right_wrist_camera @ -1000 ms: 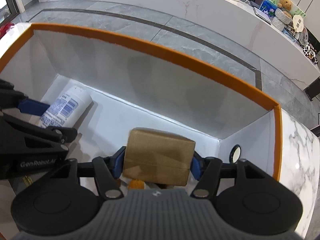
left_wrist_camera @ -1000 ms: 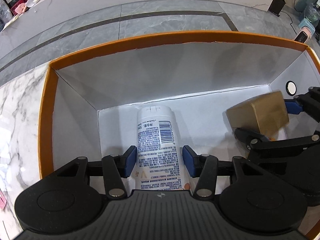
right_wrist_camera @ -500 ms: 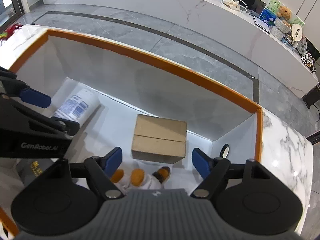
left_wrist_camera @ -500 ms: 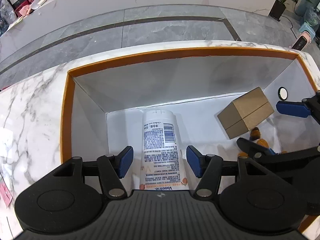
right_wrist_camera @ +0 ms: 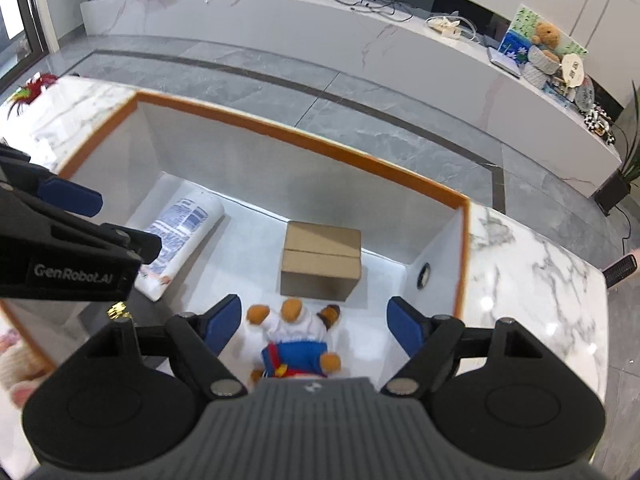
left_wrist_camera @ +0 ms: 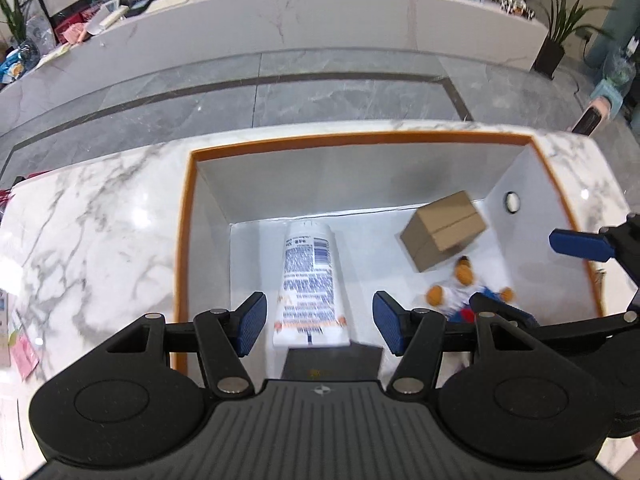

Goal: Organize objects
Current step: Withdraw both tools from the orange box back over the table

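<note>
Lying flat inside the orange-rimmed box (left_wrist_camera: 182,240), the lotion tube (left_wrist_camera: 309,284) runs lengthwise between the wide-spread, empty left gripper (left_wrist_camera: 318,322) fingers. Right gripper (right_wrist_camera: 314,326), equally wide, hovers over the plush toy (right_wrist_camera: 296,336), cardboard carton (right_wrist_camera: 320,264) just beyond.

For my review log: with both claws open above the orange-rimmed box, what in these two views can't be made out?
- Lotion tube: small print unreadable, too small and blurred; in the right wrist view the left claw covers part of it.
- Plush toy: its lower end is hidden behind the right claw's body; in the left wrist view the right claw overlaps it.
- Dark flat item beside the tube: cut off by the left claw's body.
</note>
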Motion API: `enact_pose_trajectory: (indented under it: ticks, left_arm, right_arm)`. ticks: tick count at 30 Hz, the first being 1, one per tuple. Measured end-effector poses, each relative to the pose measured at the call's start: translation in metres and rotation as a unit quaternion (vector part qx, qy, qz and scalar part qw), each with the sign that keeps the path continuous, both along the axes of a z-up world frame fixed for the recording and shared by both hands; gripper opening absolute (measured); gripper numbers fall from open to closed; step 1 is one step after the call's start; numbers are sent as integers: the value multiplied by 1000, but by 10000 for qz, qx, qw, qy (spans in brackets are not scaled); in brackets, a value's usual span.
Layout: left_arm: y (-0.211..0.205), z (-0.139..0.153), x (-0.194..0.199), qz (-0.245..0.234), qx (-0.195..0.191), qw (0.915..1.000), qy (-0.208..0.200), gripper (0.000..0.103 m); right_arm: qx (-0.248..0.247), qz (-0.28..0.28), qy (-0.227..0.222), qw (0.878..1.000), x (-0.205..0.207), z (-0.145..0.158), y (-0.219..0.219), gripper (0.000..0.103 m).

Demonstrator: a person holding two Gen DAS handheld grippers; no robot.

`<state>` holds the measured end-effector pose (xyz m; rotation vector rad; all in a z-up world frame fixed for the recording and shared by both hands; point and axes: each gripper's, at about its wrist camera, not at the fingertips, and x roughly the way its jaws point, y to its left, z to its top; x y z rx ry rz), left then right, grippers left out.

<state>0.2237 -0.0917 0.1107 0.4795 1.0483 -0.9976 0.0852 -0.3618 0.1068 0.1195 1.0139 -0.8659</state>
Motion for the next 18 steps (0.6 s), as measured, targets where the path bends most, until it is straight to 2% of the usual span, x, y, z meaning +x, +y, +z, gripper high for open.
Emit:
enact_pose_trajectory:
  ticks: [2,5,10,14,18]
  left_arm:
    - [15,12,-8,73,-122,9999,-5,69]
    - [42,33,-23,187,-384,9991,58,69]
    - [97,57,-57,266,-895,9956,-49,71]
    - [140,55,-85,305,-1267,9913,-167,74]
    - [181,34,-107,522,-1736,9824,-462,75]
  right_arm:
    - [-59,-4,-89,9999,-9,11,17,82]
    - [-121,-15,-377,9992,-28,29,43,88]
    - [-177,8,-819,9965,-64,44,92,89]
    - [-351,97,-1102,9932,-90,36,136,92]
    - [-599,279,-1317,9891,-118,11,175,93]
